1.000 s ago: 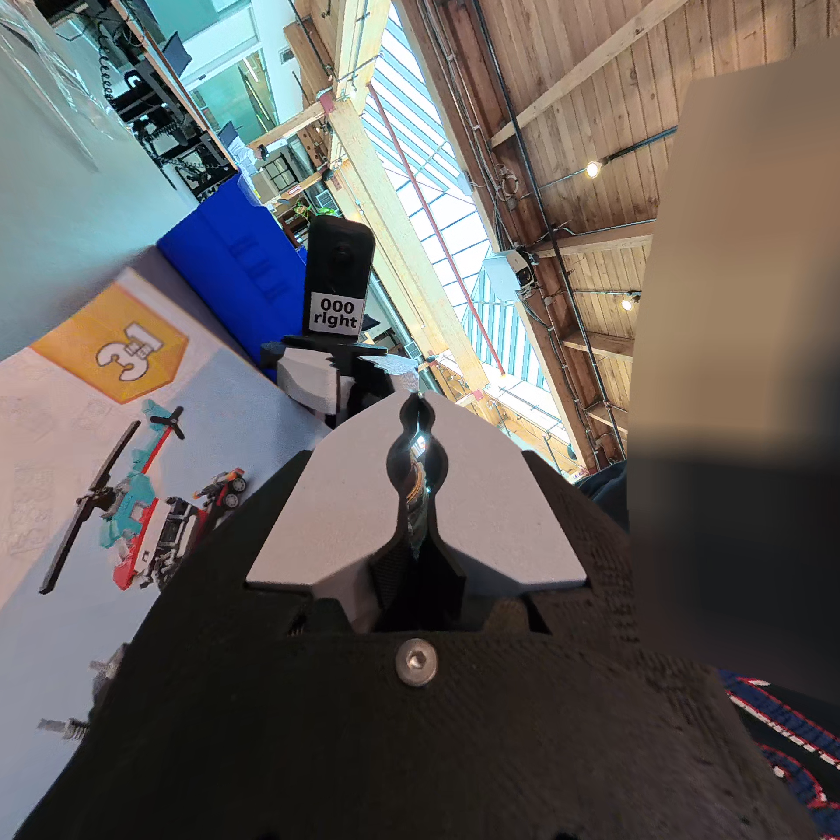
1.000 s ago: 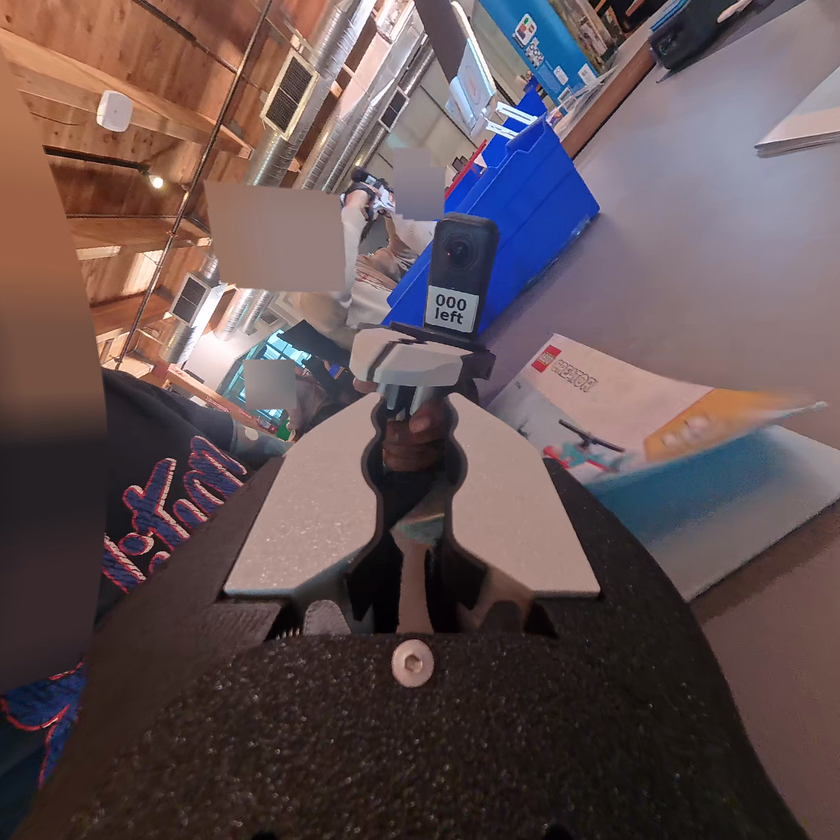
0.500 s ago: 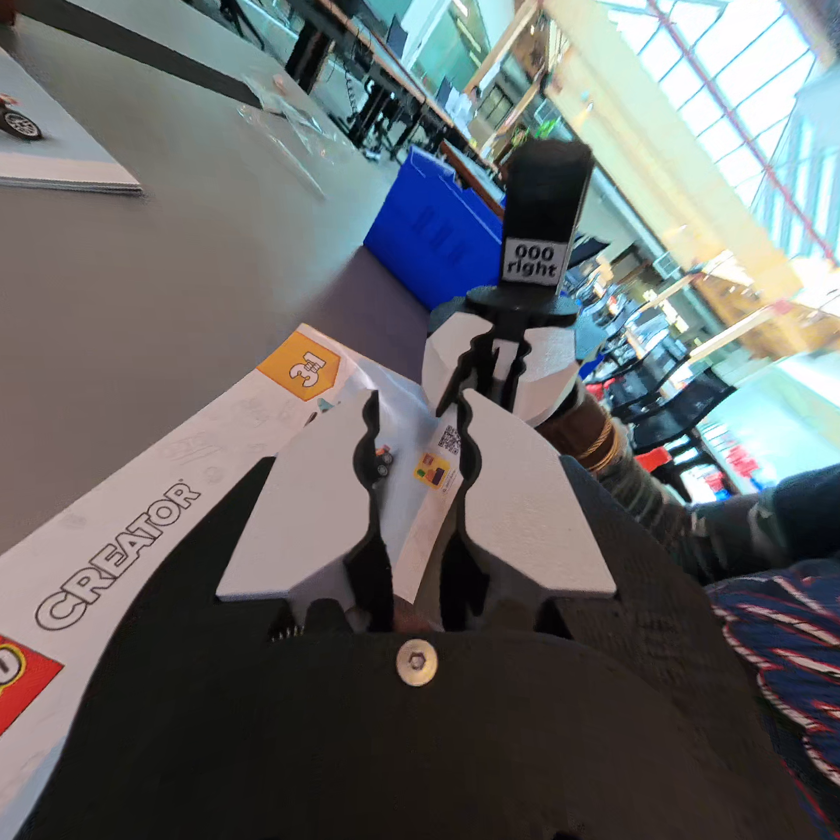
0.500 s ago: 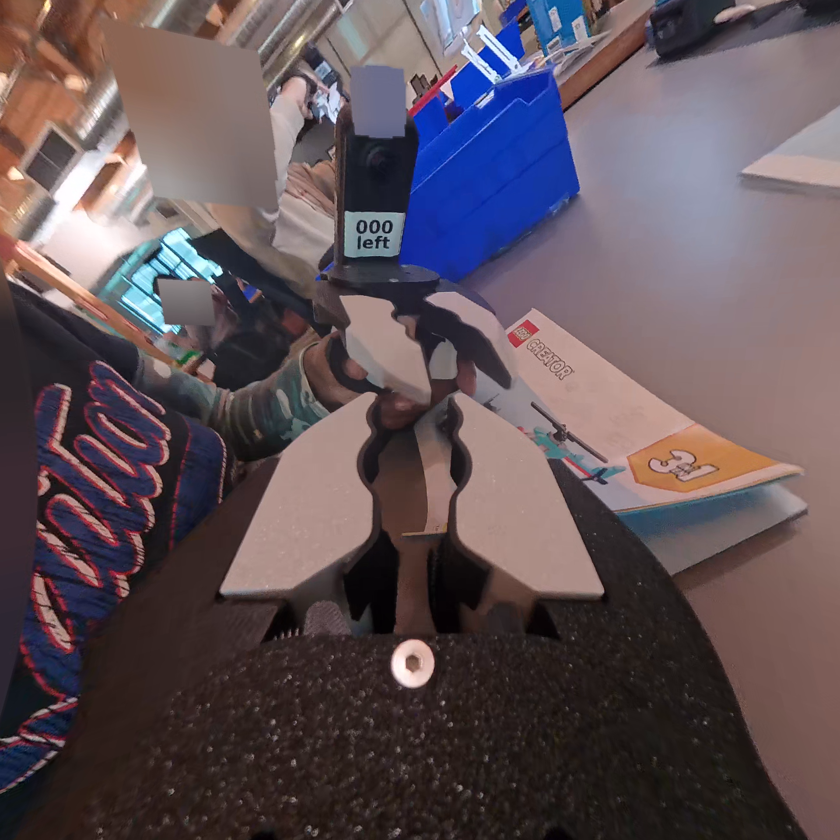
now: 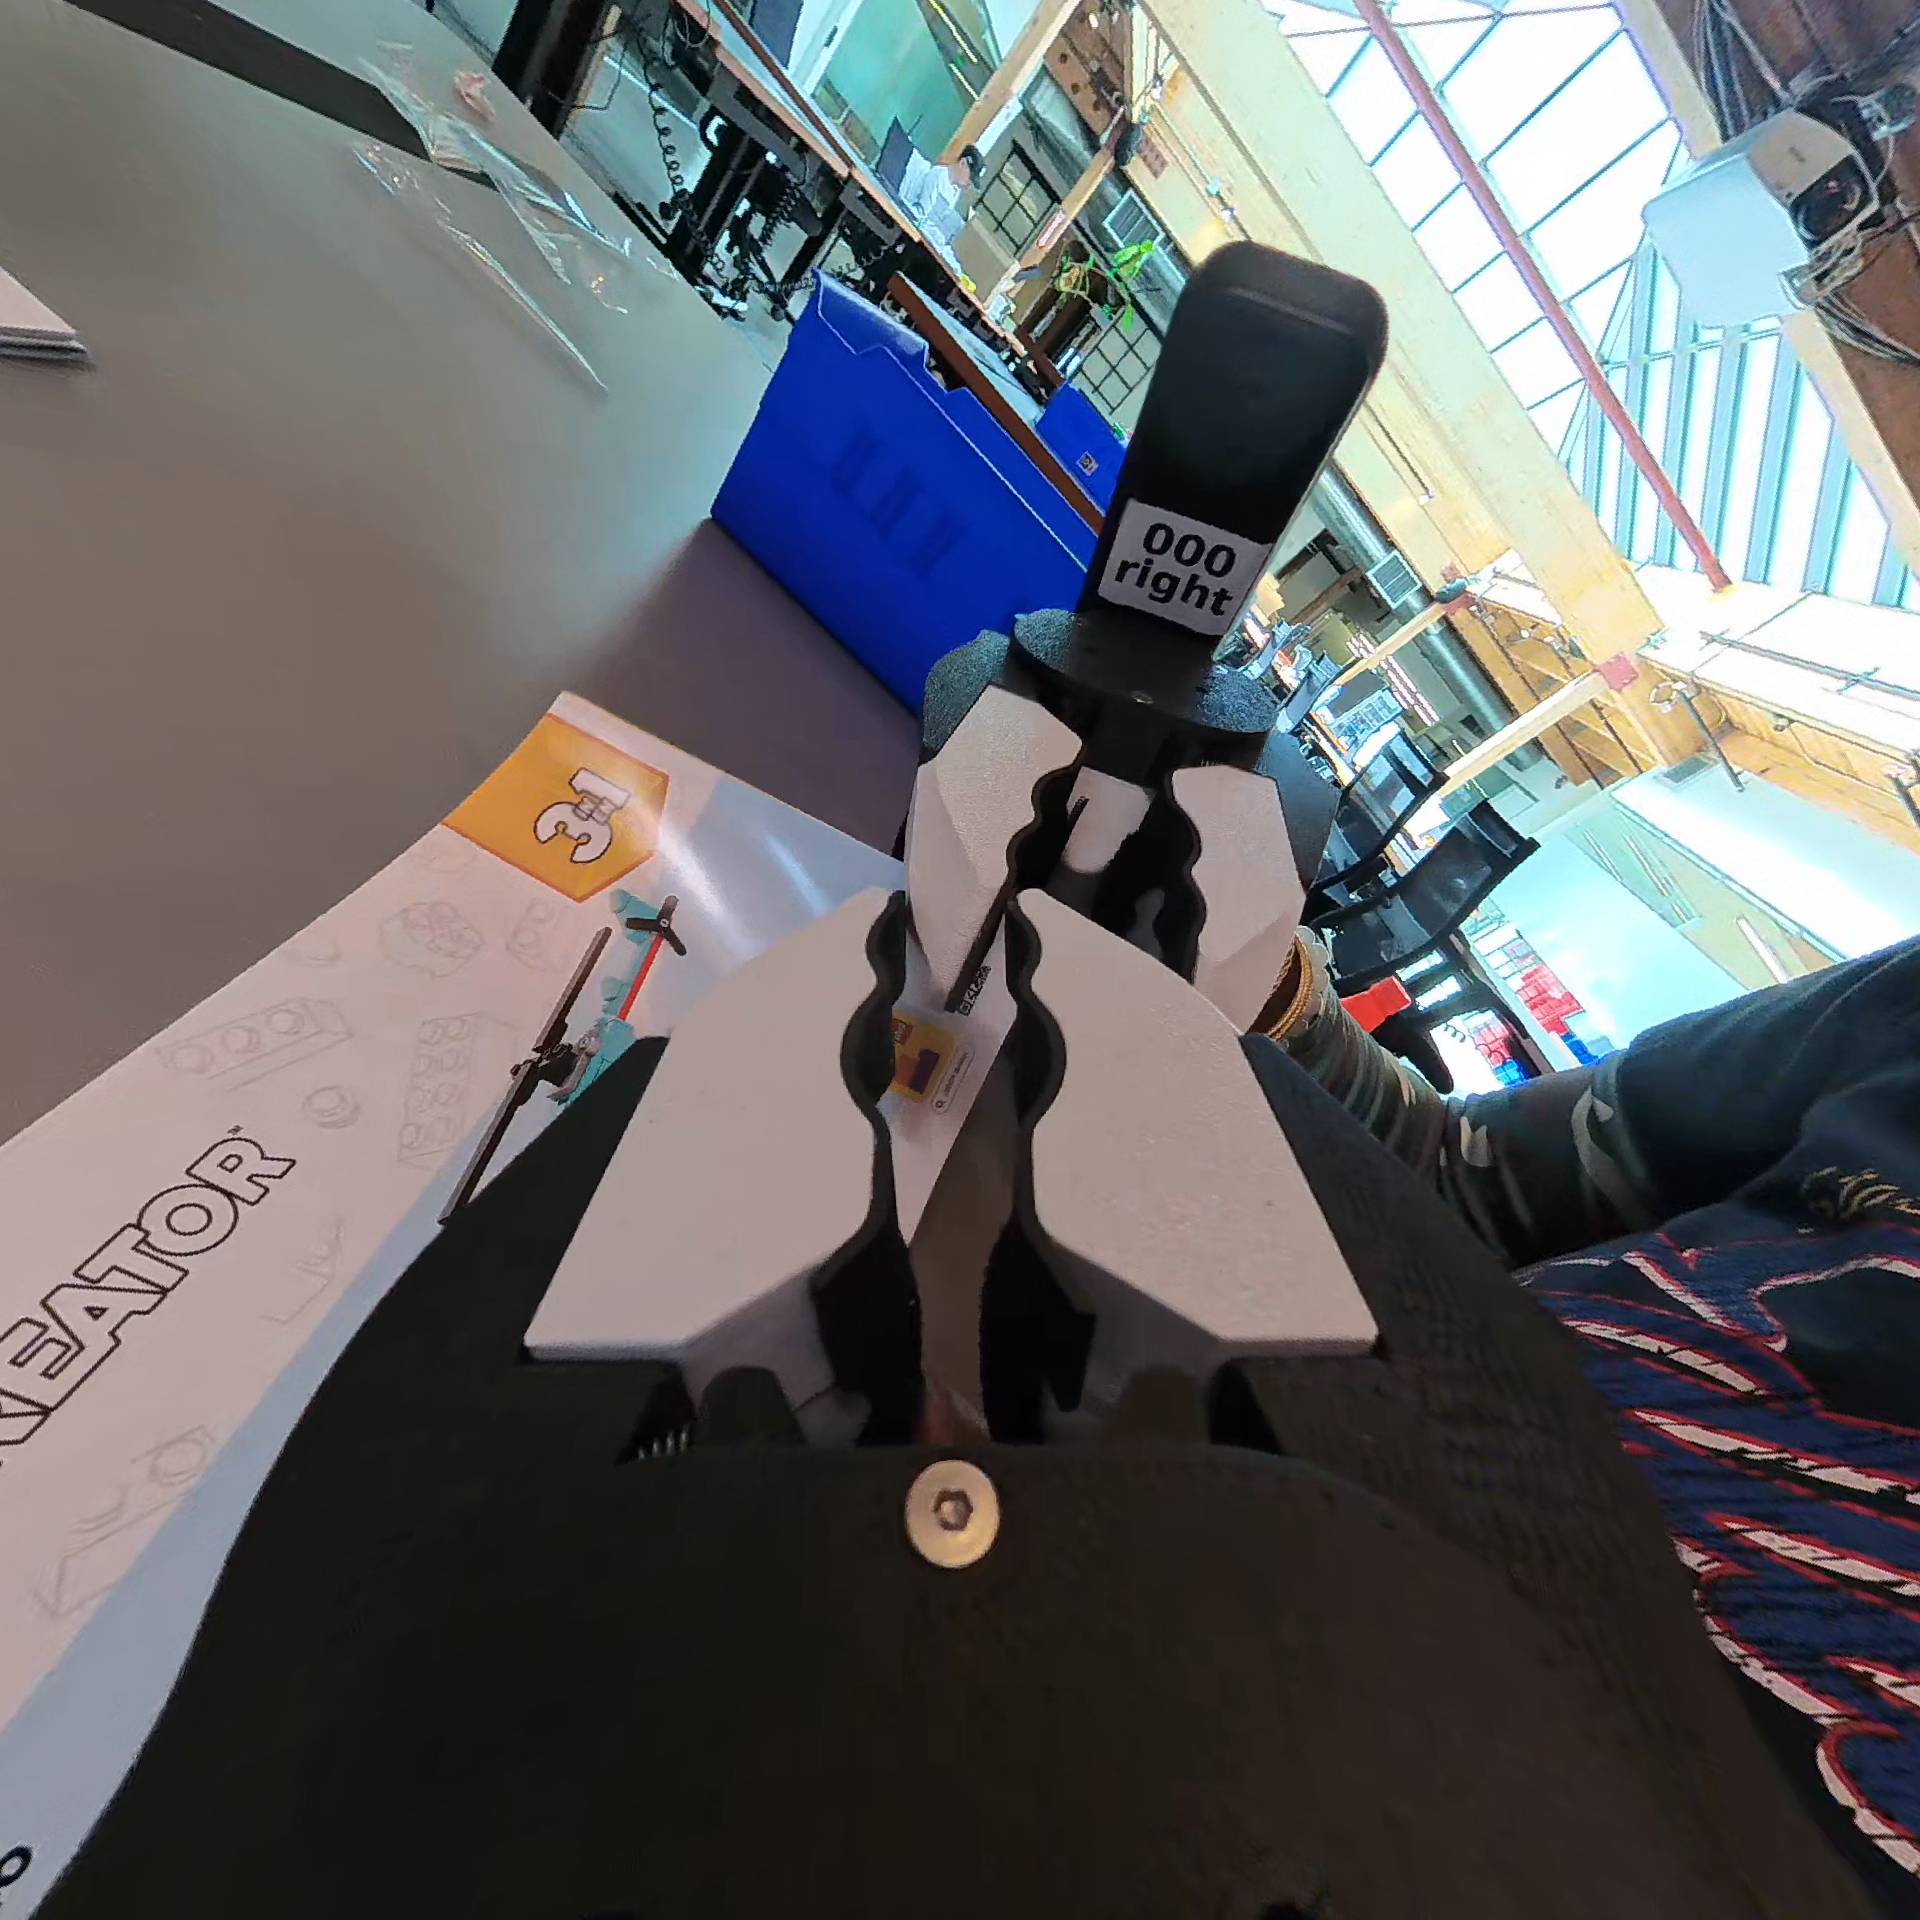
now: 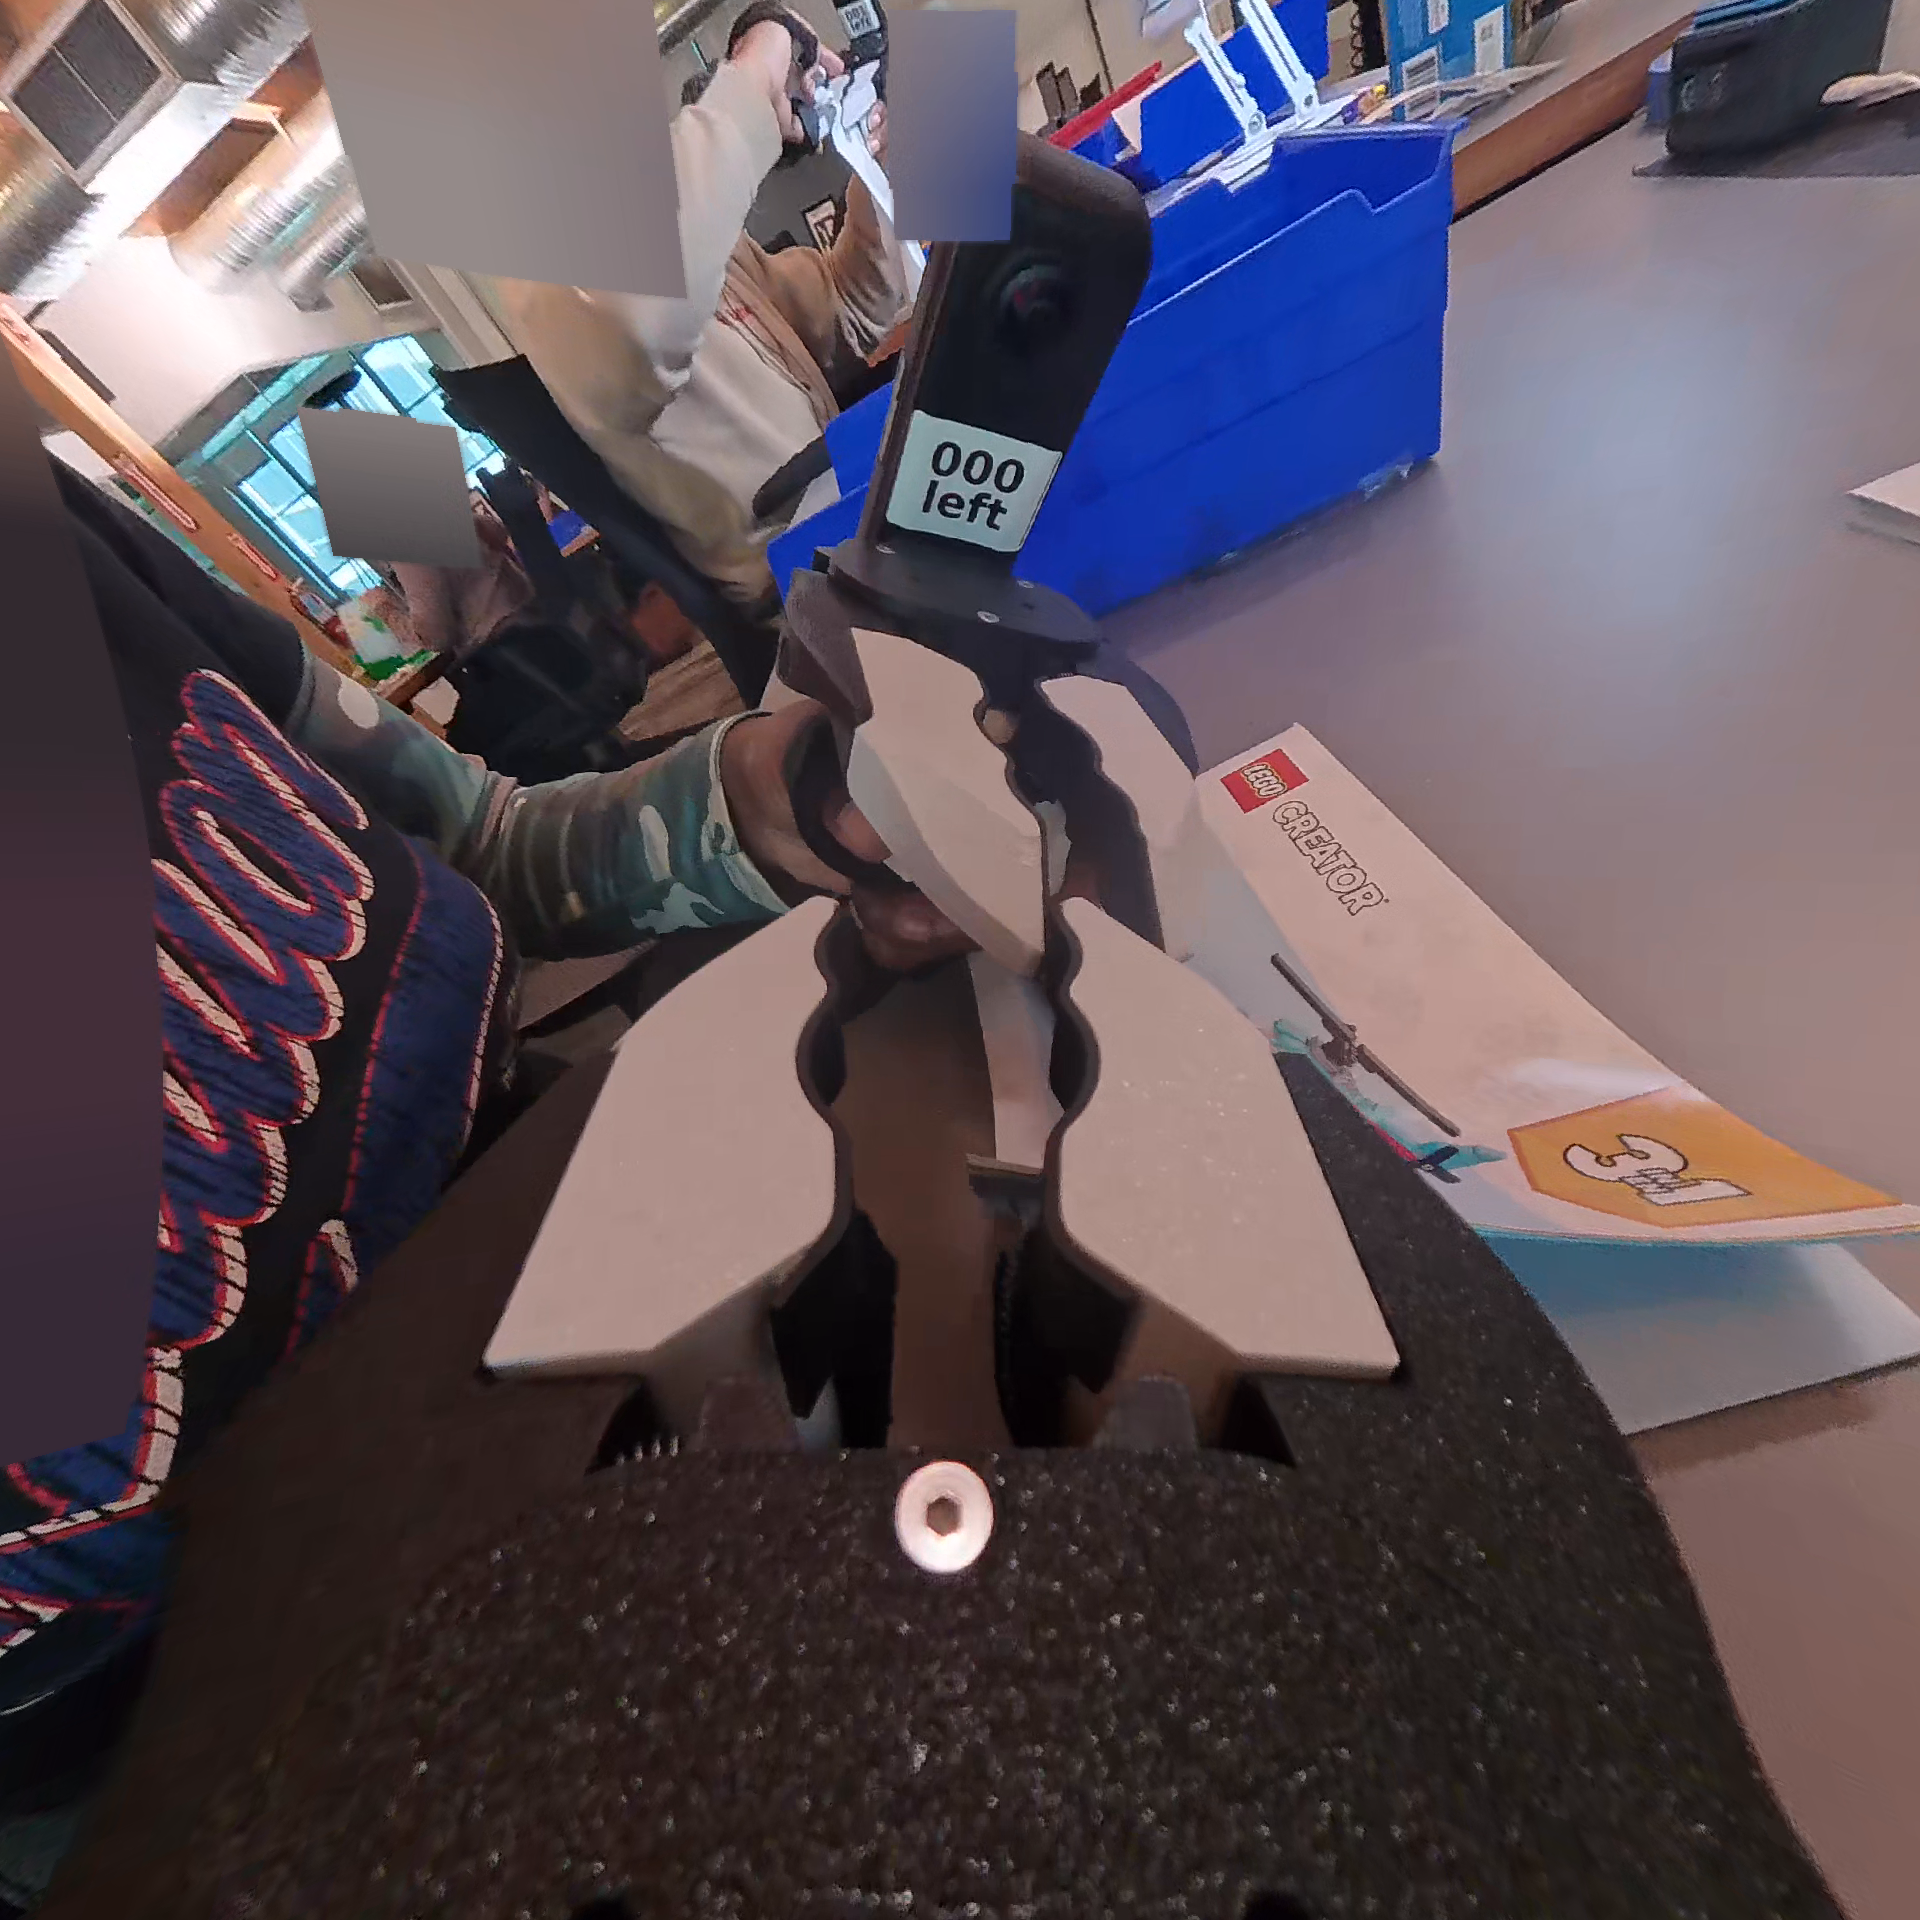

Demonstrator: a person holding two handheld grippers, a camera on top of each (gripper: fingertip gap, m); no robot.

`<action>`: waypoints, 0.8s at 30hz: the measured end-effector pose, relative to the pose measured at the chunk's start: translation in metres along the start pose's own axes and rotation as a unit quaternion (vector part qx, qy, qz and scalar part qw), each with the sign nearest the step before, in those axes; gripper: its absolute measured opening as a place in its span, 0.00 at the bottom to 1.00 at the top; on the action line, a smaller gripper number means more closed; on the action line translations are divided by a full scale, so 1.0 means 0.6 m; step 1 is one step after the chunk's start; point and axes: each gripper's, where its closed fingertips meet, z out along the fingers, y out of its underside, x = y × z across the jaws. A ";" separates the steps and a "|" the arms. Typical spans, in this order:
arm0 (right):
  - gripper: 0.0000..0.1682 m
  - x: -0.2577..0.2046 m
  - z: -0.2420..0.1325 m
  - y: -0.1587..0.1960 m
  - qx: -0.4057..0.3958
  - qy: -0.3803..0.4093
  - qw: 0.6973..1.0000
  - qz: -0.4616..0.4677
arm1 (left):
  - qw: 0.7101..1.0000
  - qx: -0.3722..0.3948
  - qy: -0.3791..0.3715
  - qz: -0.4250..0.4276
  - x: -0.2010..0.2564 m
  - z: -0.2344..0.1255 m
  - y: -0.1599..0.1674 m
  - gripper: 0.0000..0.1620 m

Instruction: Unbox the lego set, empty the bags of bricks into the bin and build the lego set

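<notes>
The instruction booklet (image 5: 312, 1039) lies on the grey table, and in the right wrist view (image 6: 1455, 987) its cover curls up off the pages below. My left gripper (image 5: 951, 914) is open, with the raised edge of a booklet page standing between its fingers. My right gripper (image 6: 951, 920) is open too, and a white strip of the page lies against its right finger. The two grippers face each other almost tip to tip over the booklet's near edge. The right gripper shows in the left wrist view (image 5: 1101, 935), and the left gripper shows in the right wrist view (image 6: 1070, 883).
A blue bin (image 5: 883, 499) stands on the table behind the booklet and also shows in the right wrist view (image 6: 1247, 364). Clear plastic bags (image 5: 499, 208) lie farther back. A second booklet (image 6: 1891, 509) lies at the right edge. People sit beyond the table's edge. My two grippers' fingertips are within a few centimetres of each other.
Both grippers have tilted down from pointing at the ceiling to level over the booklet and have drawn closer together. The left gripper has gone from shut to open around the page edge.
</notes>
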 end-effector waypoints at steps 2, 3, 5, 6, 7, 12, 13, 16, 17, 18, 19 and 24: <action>0.21 0.000 0.000 0.001 -0.001 -0.003 1.000 0.001 | 1.000 -0.002 -0.001 0.002 0.000 0.000 0.001 0.11; 0.21 -0.001 0.000 0.000 -0.002 -0.003 1.000 -0.002 | 1.000 -0.002 0.000 0.003 0.001 0.000 0.001 0.11; 0.21 -0.002 0.000 0.001 -0.005 -0.002 1.000 -0.006 | 1.000 -0.004 0.002 0.003 0.002 -0.001 0.001 0.11; 0.21 -0.002 0.000 0.002 -0.007 -0.003 1.000 -0.006 | 1.000 -0.006 0.003 0.001 0.002 -0.001 0.002 0.11; 0.21 -0.003 0.000 0.003 -0.007 -0.004 1.000 -0.004 | 1.000 -0.008 0.004 0.000 0.002 -0.001 0.003 0.11; 0.21 0.000 -0.008 -0.005 0.012 -0.009 1.000 0.010 | 1.000 0.003 0.005 -0.010 0.000 -0.005 -0.003 0.12; 0.21 0.003 -0.011 -0.007 0.019 -0.005 1.000 0.015 | 1.000 0.005 -0.003 -0.011 -0.004 -0.006 -0.005 0.15; 0.22 0.003 -0.017 -0.017 0.043 -0.012 0.999 0.024 | 0.999 -0.006 -0.045 0.016 -0.020 -0.006 -0.002 0.25; 0.22 0.001 -0.018 -0.019 0.049 -0.019 0.998 0.027 | 0.998 -0.014 -0.059 0.030 -0.023 -0.004 0.001 0.27; 0.22 -0.002 -0.018 -0.021 0.054 -0.028 0.998 0.031 | 0.997 -0.023 -0.068 0.041 -0.025 -0.002 0.005 0.29; 0.23 -0.005 -0.018 -0.023 0.060 -0.038 0.997 0.036 | 0.996 -0.032 -0.074 0.047 -0.026 0.001 0.010 0.30; 0.26 -0.026 -0.024 -0.050 0.124 -0.108 0.983 0.076 | 0.996 -0.041 -0.073 0.036 -0.025 0.007 0.016 0.31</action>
